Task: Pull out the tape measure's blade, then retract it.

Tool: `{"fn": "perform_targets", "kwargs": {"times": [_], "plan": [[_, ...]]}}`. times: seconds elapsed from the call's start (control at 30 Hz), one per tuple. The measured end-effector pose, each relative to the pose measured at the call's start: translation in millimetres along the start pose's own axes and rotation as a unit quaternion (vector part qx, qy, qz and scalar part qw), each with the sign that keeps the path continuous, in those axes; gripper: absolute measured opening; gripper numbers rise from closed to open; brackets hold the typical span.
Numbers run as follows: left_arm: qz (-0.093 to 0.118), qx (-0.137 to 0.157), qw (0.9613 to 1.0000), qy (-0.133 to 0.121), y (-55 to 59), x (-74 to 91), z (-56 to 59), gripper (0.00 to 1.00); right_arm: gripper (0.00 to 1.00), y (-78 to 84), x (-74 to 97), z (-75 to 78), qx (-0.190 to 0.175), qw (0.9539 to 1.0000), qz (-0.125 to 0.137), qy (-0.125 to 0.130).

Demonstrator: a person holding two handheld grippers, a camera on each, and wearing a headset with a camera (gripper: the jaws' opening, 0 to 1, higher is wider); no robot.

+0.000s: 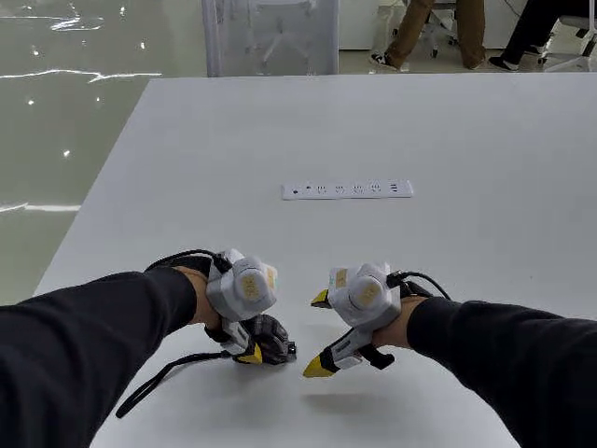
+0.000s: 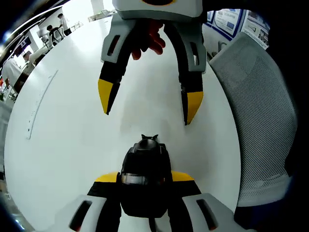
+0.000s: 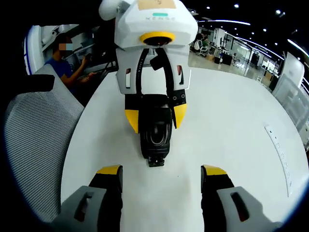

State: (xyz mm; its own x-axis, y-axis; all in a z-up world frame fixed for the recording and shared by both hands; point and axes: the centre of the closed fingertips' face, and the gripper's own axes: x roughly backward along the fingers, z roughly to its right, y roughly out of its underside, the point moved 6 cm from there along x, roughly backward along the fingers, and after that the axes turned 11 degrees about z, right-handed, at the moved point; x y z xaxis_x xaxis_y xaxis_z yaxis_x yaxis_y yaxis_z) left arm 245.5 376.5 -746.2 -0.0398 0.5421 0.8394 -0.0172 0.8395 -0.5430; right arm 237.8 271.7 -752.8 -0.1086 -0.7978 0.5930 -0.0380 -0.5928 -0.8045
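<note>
Clamping the tape measure [image 1: 272, 338] low at centre frame on the counter [image 1: 373, 131], the left claw [image 2: 145, 177] readies the pull-out; next, the open right claw [image 3: 162, 170] likely must pinch the blade tip [image 3: 155, 162].

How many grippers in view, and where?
2. The left gripper sits low over the white table, shut on the black tape measure. The right gripper faces it, jaws open, apart from the tape.
</note>
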Motion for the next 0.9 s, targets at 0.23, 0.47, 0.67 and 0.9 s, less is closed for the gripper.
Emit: {"fn": "perform_targets", "kwargs": {"times": [0.23,0.47,0.67,0.9], "plan": [[0.005,0.001,1.0000,-0.003,1.0,0.7,0.4,0.33,0.38,1.8,-19.0,-0.1,0.004,0.9999,-0.007,-0.009],[0.009,0.007,0.9999,-0.009,1.3,0.6,1.0,0.33,0.19,4.3,-27.3,-2.1,0.011,0.9996,-0.016,-0.018],[0.009,0.009,0.9999,-0.008,1.4,0.3,1.3,0.33,0.13,5.3,-31.5,-6.5,0.052,0.9974,-0.030,-0.038],[0.006,0.009,0.9999,-0.010,2.0,0.7,1.5,0.33,0.10,5.5,-29.3,-5.4,0.035,0.9982,-0.029,-0.040]]}}
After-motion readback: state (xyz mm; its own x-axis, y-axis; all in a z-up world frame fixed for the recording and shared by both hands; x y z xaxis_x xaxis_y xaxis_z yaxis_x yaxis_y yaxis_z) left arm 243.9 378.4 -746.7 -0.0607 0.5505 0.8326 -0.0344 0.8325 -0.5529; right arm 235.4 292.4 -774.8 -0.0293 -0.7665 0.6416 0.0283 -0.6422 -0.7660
